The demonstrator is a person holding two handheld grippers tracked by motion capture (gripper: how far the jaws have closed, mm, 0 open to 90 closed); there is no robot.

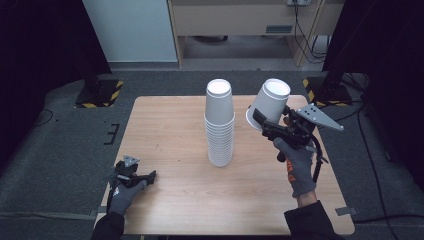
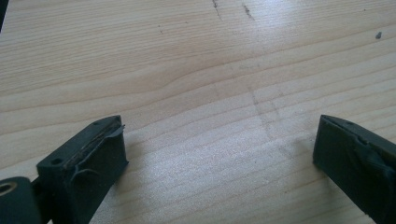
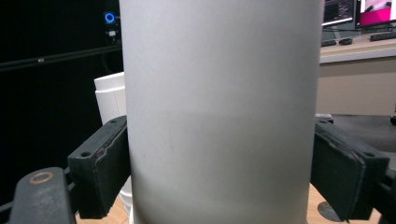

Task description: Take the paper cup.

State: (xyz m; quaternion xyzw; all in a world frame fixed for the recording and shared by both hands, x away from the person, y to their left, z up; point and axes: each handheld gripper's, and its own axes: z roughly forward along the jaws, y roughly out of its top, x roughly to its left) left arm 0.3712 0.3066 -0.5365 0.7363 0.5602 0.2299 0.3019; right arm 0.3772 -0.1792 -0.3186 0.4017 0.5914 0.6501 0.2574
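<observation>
Your right tool (image 1: 260, 121) is clenched on one white paper cup (image 1: 268, 104), its jaws pressing the cup's wall from both sides, as the right gripper view shows (image 3: 219, 116). You hold the cup upside down and tilted, base toward the camera, lifted clear of the desk (image 1: 165, 195) and just to the right of the tall stack of cups (image 1: 219, 122). That pose fits either slipping it onto the stack's top or having just drawn it off; I cannot tell which. Gripping low on the wall leaves the rim free to pass over the next cup.

The stack stands upright near the middle of the desk, all cups inverted and nested. Its rims are too tightly packed to count exactly; roughly a dozen.

Your left tool (image 1: 150, 176) rests released near the desk's left front corner, jaws wide apart over bare wood (image 2: 219, 140), grasping nothing, well apart from the cups.

Count: one held cup, one stack, two tools.
</observation>
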